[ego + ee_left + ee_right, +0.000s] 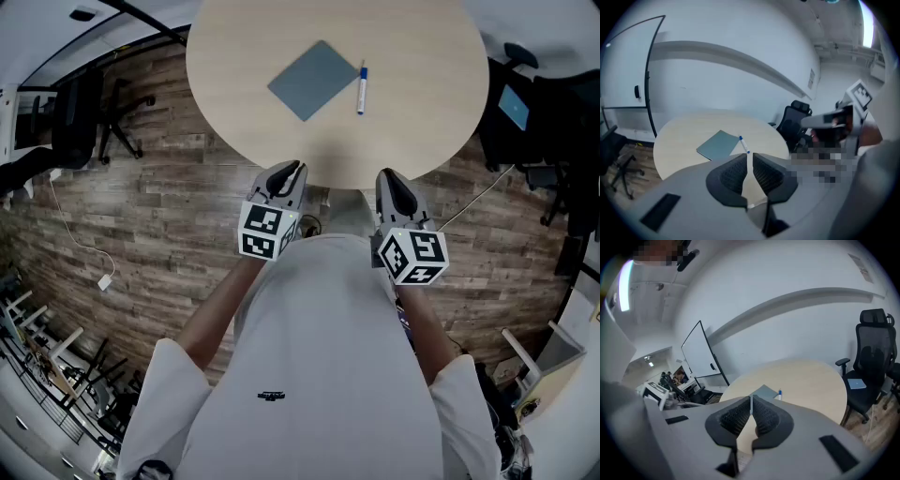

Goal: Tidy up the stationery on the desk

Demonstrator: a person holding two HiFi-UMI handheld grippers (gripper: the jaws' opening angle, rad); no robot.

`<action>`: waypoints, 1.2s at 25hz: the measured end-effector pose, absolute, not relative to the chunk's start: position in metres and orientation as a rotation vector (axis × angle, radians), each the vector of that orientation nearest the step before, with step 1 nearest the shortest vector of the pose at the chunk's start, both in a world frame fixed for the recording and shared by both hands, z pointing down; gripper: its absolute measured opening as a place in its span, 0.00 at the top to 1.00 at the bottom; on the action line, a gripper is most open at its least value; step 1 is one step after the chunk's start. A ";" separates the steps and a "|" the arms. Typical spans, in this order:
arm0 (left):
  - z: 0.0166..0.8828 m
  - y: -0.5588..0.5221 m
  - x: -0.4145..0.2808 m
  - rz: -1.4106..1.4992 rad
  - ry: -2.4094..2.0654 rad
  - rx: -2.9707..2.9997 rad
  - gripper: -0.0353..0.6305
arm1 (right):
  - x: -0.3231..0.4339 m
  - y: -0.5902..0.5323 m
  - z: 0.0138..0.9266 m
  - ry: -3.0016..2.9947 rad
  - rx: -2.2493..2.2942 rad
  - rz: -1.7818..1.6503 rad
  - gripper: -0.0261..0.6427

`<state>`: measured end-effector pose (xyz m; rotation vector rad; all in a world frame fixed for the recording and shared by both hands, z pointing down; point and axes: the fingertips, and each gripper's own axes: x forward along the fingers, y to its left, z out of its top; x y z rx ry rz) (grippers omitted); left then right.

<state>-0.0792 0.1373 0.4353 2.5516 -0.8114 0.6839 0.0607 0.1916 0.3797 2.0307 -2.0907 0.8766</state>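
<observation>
Stationery: 1 grey notebook (313, 79) and 1 pen (361, 90), just beside each other on round table (422, 131). Tools: left gripper (292, 172) and right gripper (391, 178), both clenched and empty, near table edge. Risk: pen likely rolls away if nudged by closed jaws.

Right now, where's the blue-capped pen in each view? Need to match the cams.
Head view: pen is upper centre-right, lying on the round table.
Left gripper view: pen is near centre, slightly low.
Right gripper view: pen is just right of centre, slightly low.
Shared landmark: the grey-blue notebook lies directly left of the pen in all three.
</observation>
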 end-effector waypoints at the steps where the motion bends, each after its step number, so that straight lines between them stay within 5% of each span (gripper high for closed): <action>1: 0.420 0.161 -0.093 0.646 -0.780 2.537 0.87 | 0.040 0.202 0.378 -2.086 2.037 0.886 0.89; 7: 0.393 0.262 -0.177 0.534 -0.634 2.436 0.87 | -0.084 0.259 0.378 -2.077 2.009 0.904 0.90; 13: 0.393 0.292 -0.215 0.530 -0.656 2.415 0.88 | -0.123 0.327 0.379 -2.034 1.952 0.965 0.90; 30: 0.374 0.285 -0.101 0.527 -0.840 2.432 0.88 | 0.023 0.336 0.381 -2.152 1.928 1.023 0.89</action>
